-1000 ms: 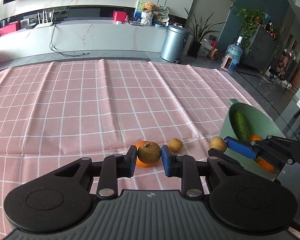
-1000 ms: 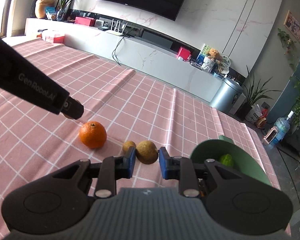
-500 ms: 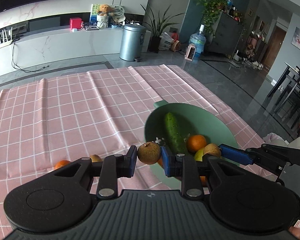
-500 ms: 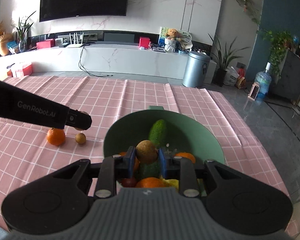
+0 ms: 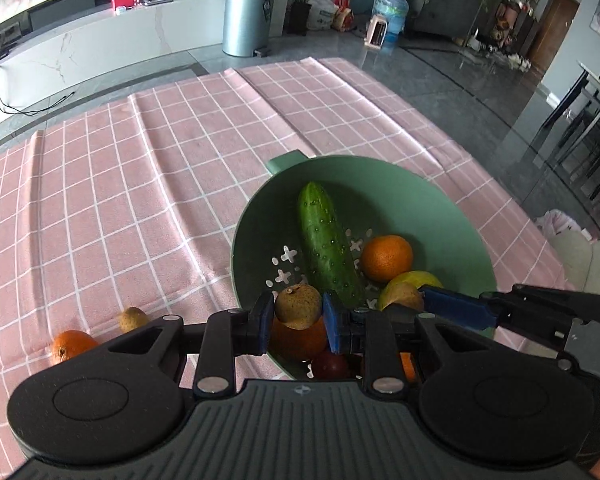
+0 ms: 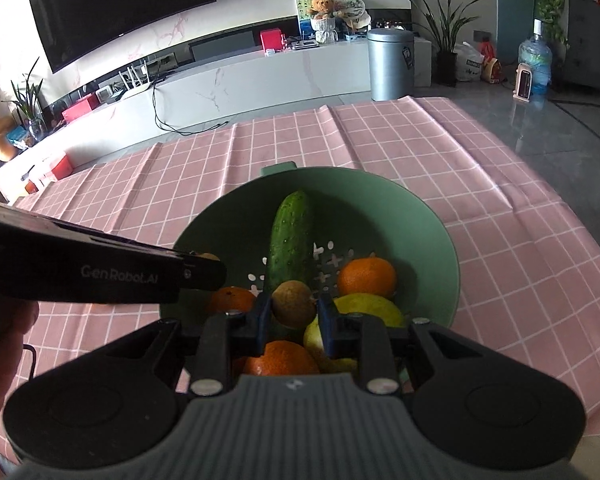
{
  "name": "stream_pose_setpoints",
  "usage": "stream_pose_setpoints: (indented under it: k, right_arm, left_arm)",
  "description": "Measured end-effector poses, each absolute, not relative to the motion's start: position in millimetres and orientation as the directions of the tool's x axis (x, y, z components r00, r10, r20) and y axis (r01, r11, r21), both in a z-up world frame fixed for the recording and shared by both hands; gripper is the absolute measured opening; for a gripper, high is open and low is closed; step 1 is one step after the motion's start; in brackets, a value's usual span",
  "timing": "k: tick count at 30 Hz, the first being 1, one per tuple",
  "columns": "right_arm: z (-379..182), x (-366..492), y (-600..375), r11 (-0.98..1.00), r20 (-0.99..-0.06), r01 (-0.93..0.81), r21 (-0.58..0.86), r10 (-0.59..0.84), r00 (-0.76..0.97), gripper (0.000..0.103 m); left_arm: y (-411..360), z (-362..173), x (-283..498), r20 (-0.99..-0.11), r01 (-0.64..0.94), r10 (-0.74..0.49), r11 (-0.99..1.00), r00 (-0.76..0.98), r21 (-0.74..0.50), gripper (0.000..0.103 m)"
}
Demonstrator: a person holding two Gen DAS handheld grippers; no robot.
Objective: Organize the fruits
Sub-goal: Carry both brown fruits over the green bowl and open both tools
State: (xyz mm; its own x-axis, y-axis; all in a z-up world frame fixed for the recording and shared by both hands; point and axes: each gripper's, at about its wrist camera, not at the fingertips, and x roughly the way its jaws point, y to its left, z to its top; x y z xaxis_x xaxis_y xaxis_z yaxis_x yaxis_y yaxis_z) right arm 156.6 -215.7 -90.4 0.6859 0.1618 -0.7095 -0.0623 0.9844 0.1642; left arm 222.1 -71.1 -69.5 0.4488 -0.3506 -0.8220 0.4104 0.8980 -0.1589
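Left gripper (image 5: 299, 317) clamped on a brown longan (image 5: 298, 305) above the near rim of the green bowl (image 5: 400, 184). Right gripper (image 6: 293, 312) pinching a second longan (image 6: 293, 303) over the bowl, seemingly not yet let go.

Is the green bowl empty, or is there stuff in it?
Not empty. The green bowl holds a cucumber, oranges and a yellow-green fruit, piled on its bottom.
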Motion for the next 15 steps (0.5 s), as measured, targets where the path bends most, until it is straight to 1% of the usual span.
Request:
stream_pose_setpoints:
  k: [5,9,15]
  right_arm:
    - [-97,166,-217,0.981,-0.715,-0.077,0.178,0.183,0.674,0.021]
    - [-100,168,-215,0.983,-0.714,-0.099,0.156,0.181,0.676,0.021]
    - [-100,169,-217,0.98,-0.713,-0.105,0.169,0.195,0.674,0.021]
  left_arm:
    - [-80,-77,229,-0.836,0.429,-0.336,0.893,0.434,-0.136,0.03]
    - [-84,-78,231,-0.843,0.438,-0.322,0.892,0.432,-0.116,0.03]
    - [-84,-79,232,-0.841,0.432,-0.325,0.893,0.434,-0.122,0.03]
